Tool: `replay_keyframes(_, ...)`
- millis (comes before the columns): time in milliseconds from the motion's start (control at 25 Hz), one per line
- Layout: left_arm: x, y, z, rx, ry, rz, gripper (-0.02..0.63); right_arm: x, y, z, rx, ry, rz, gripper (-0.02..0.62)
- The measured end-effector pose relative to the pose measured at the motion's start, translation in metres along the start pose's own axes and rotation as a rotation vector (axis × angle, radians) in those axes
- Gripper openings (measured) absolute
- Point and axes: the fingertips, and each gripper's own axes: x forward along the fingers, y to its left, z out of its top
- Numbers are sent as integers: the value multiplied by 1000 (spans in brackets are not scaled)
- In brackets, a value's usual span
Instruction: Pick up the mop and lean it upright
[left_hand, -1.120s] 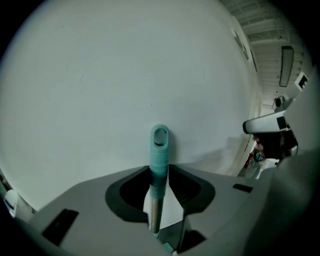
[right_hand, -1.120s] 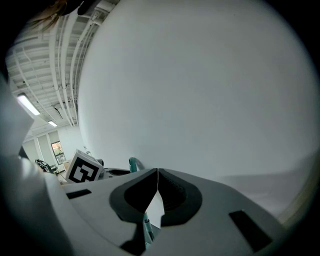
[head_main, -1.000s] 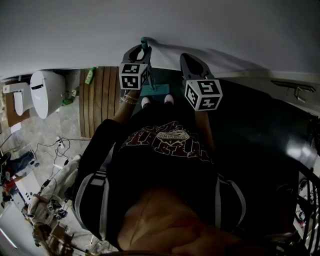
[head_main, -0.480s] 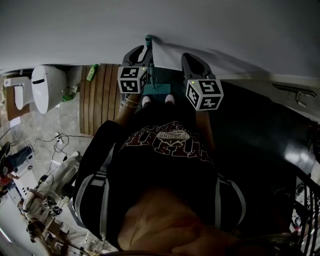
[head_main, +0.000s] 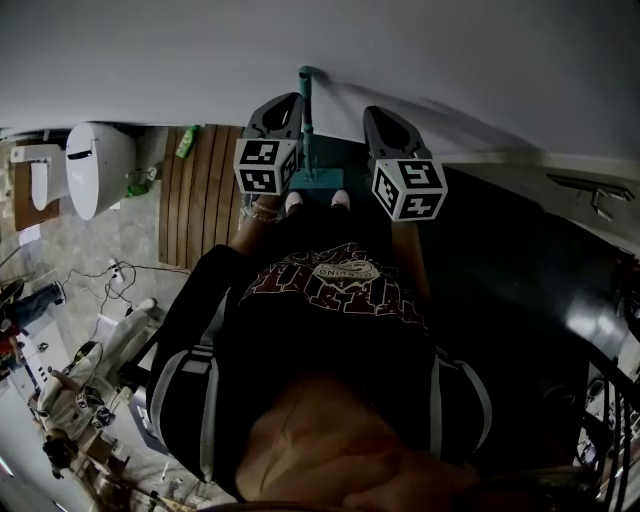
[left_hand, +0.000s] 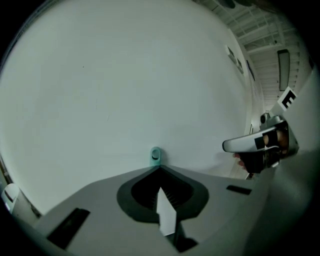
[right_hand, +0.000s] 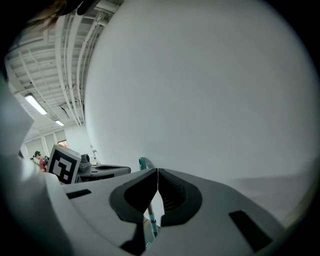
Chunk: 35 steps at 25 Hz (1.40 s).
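Note:
The teal mop stands upright, its handle leaning on the white wall and its head on the floor by my feet. My left gripper hangs just left of the handle, apart from it. Its jaws have just been closing and now meet with nothing between them. In the left gripper view the handle's top loop shows beyond the tips. My right gripper is right of the handle, jaws touching and empty. Through the gap below them I see the mop handle.
The white wall is close ahead of both grippers. A wooden slat mat, a green bottle and a white toilet lie to the left. Cables and clutter fill the lower left. Dark floor spreads to the right.
My left gripper has risen a little, come off to the left of the mop handle and shut its jaws. The handle now stands free against the wall. The right gripper has stayed put.

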Motion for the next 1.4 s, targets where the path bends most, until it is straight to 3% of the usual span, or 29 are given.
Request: replay_keyframes(1400,-93,-10,42,-55,-138,56,45,9,73,12,-69,-19,184,18)
